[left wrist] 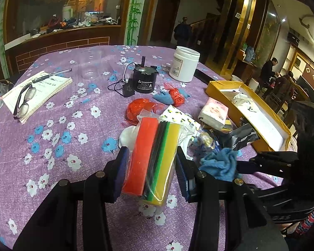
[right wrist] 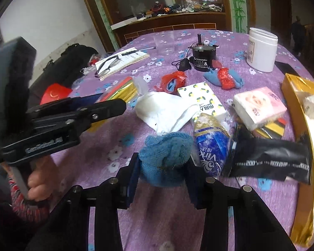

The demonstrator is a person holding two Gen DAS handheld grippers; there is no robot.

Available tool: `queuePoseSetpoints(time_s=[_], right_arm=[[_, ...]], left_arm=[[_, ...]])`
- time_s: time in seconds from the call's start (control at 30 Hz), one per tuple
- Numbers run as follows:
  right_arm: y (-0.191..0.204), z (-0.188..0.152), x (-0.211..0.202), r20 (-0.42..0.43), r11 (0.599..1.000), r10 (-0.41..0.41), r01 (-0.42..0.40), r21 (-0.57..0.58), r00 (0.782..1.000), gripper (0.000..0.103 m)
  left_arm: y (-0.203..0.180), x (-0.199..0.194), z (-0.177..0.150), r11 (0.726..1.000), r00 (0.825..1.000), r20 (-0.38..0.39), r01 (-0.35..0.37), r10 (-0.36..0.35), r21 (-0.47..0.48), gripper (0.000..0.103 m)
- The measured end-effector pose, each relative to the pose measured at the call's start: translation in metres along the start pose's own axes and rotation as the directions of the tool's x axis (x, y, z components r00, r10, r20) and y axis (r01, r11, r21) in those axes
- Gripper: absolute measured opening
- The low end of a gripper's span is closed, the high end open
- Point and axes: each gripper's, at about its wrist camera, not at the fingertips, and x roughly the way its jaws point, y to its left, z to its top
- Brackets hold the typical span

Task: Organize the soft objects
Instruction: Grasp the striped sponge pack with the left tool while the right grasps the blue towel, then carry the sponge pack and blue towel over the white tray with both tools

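Left wrist view first: the left gripper (left wrist: 150,163) has its jaws clamped on a bagged sponge pack (left wrist: 155,159), squeezed from both long sides so the slippery plastic can't slide out, and it looks lifted a bit off the table (left wrist: 52,146). My guess is it's headed for the gold box (left wrist: 249,113) at the right edge, since that's the only container that seems to be collecting soft stuff. The blue cloth (left wrist: 219,163) sits just right of it with the right gripper (left wrist: 249,163) coming in from that side. Right wrist view: the right gripper's (right wrist: 164,167) jaws are closed on the blue cloth (right wrist: 167,152), bunching it into a wad, which makes sense for floppy fabric. It sits near the table edge, just beside a blue tissue pack (right wrist: 211,144) and a white sock (right wrist: 165,110).
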Motion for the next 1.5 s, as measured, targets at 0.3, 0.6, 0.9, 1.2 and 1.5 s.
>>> queuePoseSetpoints(time_s=[0.3, 0.6, 0.9, 1.2, 1.5], right_arm=[[-0.002, -0.001, -0.034, 0.072, 0.995, 0.094, -0.096, 0.02, 0.993, 0.041], [-0.018, -0.004, -0.059, 0.127, 0.994, 0.084, -0.093, 0.063, 0.988, 0.042], [-0.042, -0.008, -0.078, 0.165, 0.988, 0.073, -0.094, 0.12, 0.984, 0.042], [-0.064, -0.018, -0.098, 0.209, 0.981, 0.061, -0.097, 0.169, 0.976, 0.042], [-0.107, -0.032, -0.127, 0.271, 0.963, -0.024, -0.051, 0.263, 0.962, 0.042]], left_arm=[[-0.002, 0.003, -0.001, 1.0, 1.0, -0.011, 0.007, -0.007, 0.005, 0.041], [-0.007, 0.006, -0.001, 1.0, 0.998, -0.055, 0.023, -0.023, -0.002, 0.041], [-0.03, -0.002, 0.005, 0.999, 0.997, -0.063, 0.05, -0.049, 0.018, 0.041], [-0.067, 0.004, 0.011, 0.995, 0.992, -0.095, 0.085, -0.079, 0.059, 0.041], [-0.138, 0.014, 0.03, 0.977, 0.978, -0.136, 0.174, -0.157, 0.126, 0.041]])
